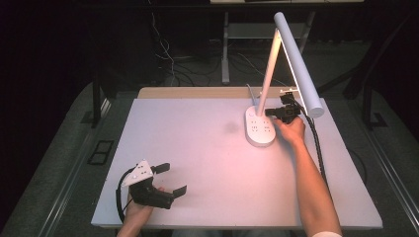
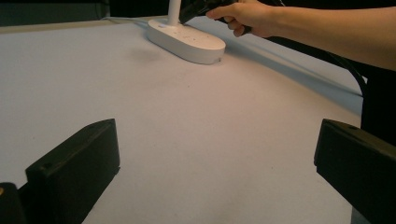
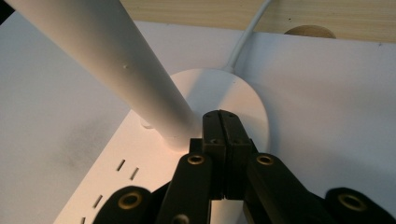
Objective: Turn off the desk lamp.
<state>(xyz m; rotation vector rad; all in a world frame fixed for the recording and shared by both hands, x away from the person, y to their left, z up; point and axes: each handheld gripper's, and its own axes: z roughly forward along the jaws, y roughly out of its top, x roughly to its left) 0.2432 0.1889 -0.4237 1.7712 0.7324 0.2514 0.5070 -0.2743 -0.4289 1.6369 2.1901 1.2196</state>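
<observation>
A white desk lamp stands at the table's far right, its oval base (image 1: 260, 129) carrying socket slots, its stem (image 1: 268, 69) leaning up to a lit tube head (image 1: 299, 64). My right gripper (image 1: 268, 112) is shut with nothing between its jaws. In the right gripper view its tip (image 3: 221, 116) sits over the lamp base (image 3: 247, 100), right beside the foot of the stem (image 3: 107, 56); whether it touches the base I cannot tell. My left gripper (image 1: 174, 178) rests near the front left edge, open, its jaws far apart over bare table (image 2: 215, 172).
The lamp's white cable (image 3: 247, 32) runs off the back of the white table top (image 1: 197, 148) towards a wooden strip (image 1: 197, 92). A black cable (image 1: 316, 143) trails from the right gripper along the right side. The lamp head overhangs the right hand (image 1: 291, 129).
</observation>
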